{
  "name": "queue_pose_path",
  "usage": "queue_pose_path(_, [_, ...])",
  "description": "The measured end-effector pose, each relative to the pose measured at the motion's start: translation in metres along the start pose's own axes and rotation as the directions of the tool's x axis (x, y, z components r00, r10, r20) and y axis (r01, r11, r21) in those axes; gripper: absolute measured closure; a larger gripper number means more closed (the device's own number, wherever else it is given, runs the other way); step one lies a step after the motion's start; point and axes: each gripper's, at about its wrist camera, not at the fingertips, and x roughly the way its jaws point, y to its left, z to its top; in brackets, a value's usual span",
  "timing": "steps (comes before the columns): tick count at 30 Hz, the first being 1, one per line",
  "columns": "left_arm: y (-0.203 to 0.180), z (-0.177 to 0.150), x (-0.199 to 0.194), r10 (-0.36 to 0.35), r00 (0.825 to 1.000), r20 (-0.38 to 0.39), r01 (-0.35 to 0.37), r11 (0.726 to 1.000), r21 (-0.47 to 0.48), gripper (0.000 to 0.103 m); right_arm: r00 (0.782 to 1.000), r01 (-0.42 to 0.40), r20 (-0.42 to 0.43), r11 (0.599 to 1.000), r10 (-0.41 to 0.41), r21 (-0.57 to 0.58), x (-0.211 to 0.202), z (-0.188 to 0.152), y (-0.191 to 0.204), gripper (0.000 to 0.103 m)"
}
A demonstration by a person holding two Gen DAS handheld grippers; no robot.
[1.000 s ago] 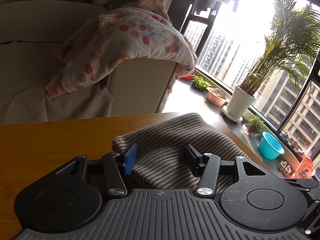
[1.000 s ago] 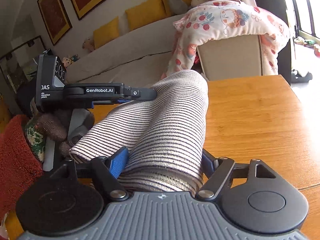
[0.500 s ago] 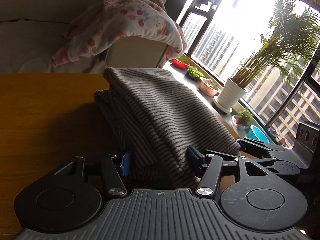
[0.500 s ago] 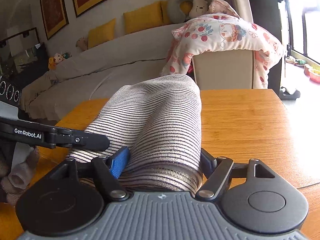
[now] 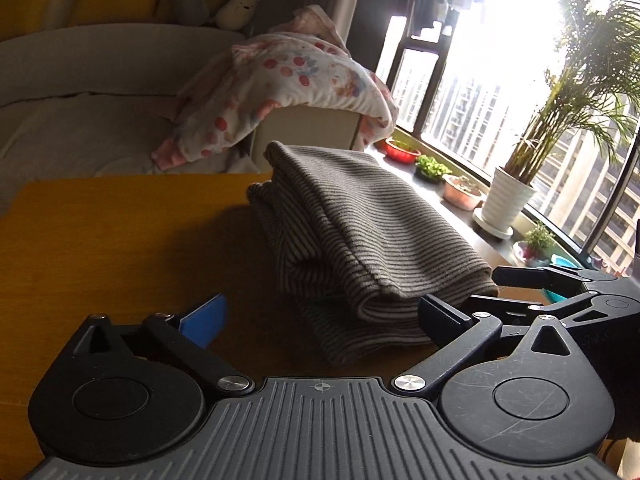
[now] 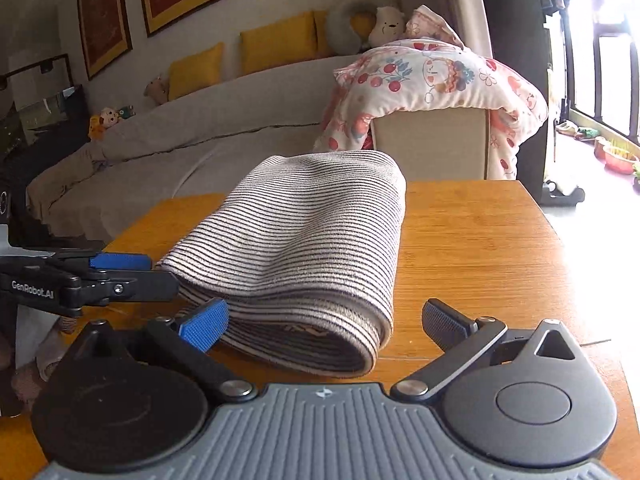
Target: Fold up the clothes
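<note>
A striped grey-and-white garment [image 5: 360, 236] lies folded in a thick bundle on the wooden table [image 5: 120, 248]. My left gripper [image 5: 324, 316] is open and empty, its jaws spread just short of the bundle's near end. In the right wrist view the same garment [image 6: 304, 248] lies on the table [image 6: 480, 248]. My right gripper [image 6: 326, 320] is open and empty, its jaws wide on either side of the rolled edge. The left gripper [image 6: 132, 276] shows at that view's left edge; the right gripper [image 5: 520, 280] shows at the left wrist view's right.
A sofa [image 6: 208, 136] with yellow cushions stands behind the table. A floral blanket [image 6: 432, 84] hangs over a chair back at the far edge. A window sill with a potted palm [image 5: 508, 204] and small bowls runs along the right.
Both grippers have opened and let go of the garment. The bundle has come down from being held up and now rests on the table. Both grippers have drawn back slightly.
</note>
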Motion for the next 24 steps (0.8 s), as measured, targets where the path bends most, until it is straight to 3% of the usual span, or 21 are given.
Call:
queue_pose_path(5, [-0.023, -0.028, -0.021, 0.127, 0.992, 0.007, -0.127, 0.991, -0.047, 0.0, 0.995, 0.103, -0.018, 0.995, -0.102, 0.021, -0.018, -0.016, 0.004, 0.0])
queue_pose_path(8, [-0.032, -0.036, -0.016, 0.204, 0.978, -0.042, -0.206, 0.977, -0.052, 0.0, 0.982, 0.19, 0.004, 0.981, -0.19, 0.027, -0.027, -0.026, 0.008, 0.0])
queue_pose_path(10, [-0.038, -0.04, -0.01, 0.262, 0.962, -0.073, -0.265, 0.963, -0.038, 0.0, 0.972, 0.231, -0.041, 0.973, -0.23, 0.03, -0.024, -0.028, 0.009, 0.0])
queue_pose_path(14, [-0.05, -0.043, 0.006, 0.352, 0.934, -0.066, -0.35, 0.936, 0.043, 0.0, 0.945, 0.284, -0.159, 0.958, -0.285, -0.031, -0.004, -0.025, 0.013, 0.0])
queue_pose_path(18, [-0.054, -0.042, 0.01, 0.385, 0.92, -0.07, -0.383, 0.923, 0.047, 0.0, 0.954, 0.277, -0.116, 0.961, -0.278, -0.027, 0.0, -0.028, 0.014, 0.0])
queue_pose_path(24, [-0.056, -0.043, 0.01, 0.391, 0.918, -0.069, -0.389, 0.92, 0.045, 0.0, 0.954, 0.275, -0.118, 0.961, -0.276, -0.026, -0.002, -0.028, 0.013, 0.0])
